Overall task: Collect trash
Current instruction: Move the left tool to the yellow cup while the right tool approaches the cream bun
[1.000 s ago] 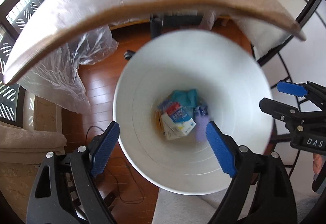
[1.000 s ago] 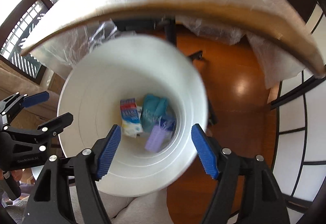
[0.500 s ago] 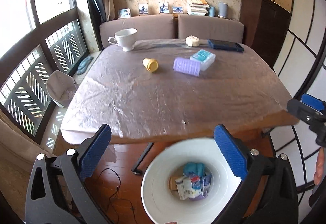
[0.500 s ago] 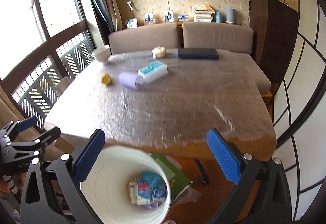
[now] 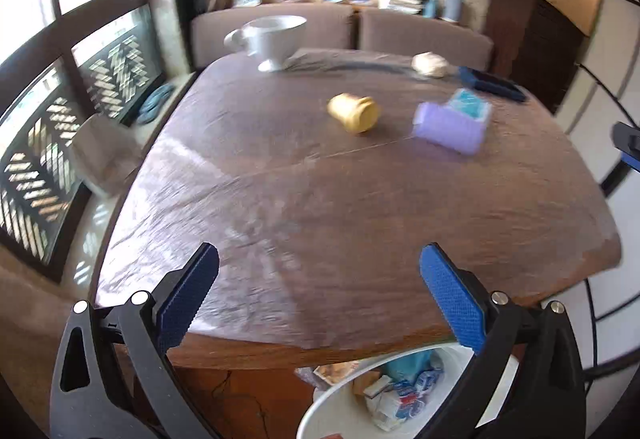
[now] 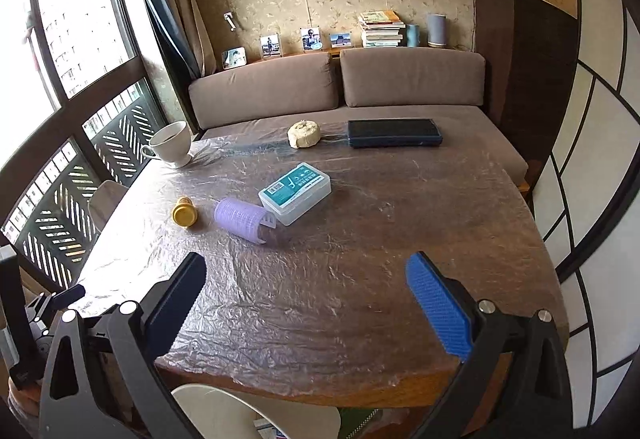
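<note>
A white bin (image 5: 340, 395) stands on the floor below the table's near edge, with cartons and wrappers (image 5: 400, 391) inside; its rim also shows in the right wrist view (image 6: 224, 399). On the table lie a yellow cap (image 5: 354, 112) (image 6: 185, 213), a purple ribbed roll (image 5: 448, 127) (image 6: 242, 219) and a clear box with a teal label (image 5: 472, 107) (image 6: 295, 192). My left gripper (image 5: 316, 299) is open and empty above the near edge. My right gripper (image 6: 306, 303) is open and empty over the table.
The wooden table (image 6: 360, 239) is covered in plastic film. A white cup (image 6: 170, 144), a round cream object (image 6: 304, 134) and a dark flat case (image 6: 394, 133) stand at the far side. A brown sofa (image 6: 340, 87) lies behind, windows on the left.
Both grippers have risen from over the bin's mouth to above the table's near edge. The bin has dropped to the bottom of both views. Both stay open.
</note>
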`<move>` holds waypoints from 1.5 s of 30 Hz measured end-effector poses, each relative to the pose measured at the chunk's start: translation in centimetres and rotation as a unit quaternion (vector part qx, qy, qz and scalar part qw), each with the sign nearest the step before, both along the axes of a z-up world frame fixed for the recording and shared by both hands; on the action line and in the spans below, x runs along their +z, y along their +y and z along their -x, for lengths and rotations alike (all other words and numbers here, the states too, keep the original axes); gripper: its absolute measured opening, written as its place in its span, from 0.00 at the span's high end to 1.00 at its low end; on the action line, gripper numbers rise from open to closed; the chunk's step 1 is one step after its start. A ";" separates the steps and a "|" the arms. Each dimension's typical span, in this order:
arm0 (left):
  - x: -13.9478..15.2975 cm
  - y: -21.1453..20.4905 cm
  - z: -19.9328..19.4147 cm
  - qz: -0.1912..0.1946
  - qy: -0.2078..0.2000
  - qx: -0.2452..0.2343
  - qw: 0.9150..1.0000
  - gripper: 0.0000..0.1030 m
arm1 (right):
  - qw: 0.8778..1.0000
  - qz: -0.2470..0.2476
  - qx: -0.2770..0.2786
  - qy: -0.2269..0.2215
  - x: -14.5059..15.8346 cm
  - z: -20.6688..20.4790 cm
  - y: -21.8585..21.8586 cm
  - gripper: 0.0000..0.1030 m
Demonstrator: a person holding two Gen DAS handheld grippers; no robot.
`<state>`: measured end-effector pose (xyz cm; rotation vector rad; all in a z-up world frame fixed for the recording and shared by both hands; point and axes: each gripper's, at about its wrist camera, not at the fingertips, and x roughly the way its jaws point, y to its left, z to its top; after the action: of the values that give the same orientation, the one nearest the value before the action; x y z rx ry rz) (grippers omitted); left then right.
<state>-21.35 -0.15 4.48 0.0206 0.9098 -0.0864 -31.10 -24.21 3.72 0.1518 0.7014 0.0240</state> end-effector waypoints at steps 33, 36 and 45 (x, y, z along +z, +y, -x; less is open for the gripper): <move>-0.2 -1.2 -6.9 0.005 0.048 -0.022 0.999 0.02 | 0.998 -0.020 -0.021 0.052 -2.0 -6.1 -1.0 0.04; -0.7 -1.7 -7.7 0.012 0.062 -0.020 0.998 0.01 | 0.998 -0.018 -0.024 0.051 -2.0 -7.6 -1.6 0.04; -0.8 -3.6 -10.1 0.018 0.046 0.055 0.997 0.02 | 0.998 0.027 0.039 0.038 -1.9 -16.0 -2.5 0.04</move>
<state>-11.23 -3.79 3.71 -0.0677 1.0000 -0.0010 -15.06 -26.67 1.80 0.0739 0.7828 0.0737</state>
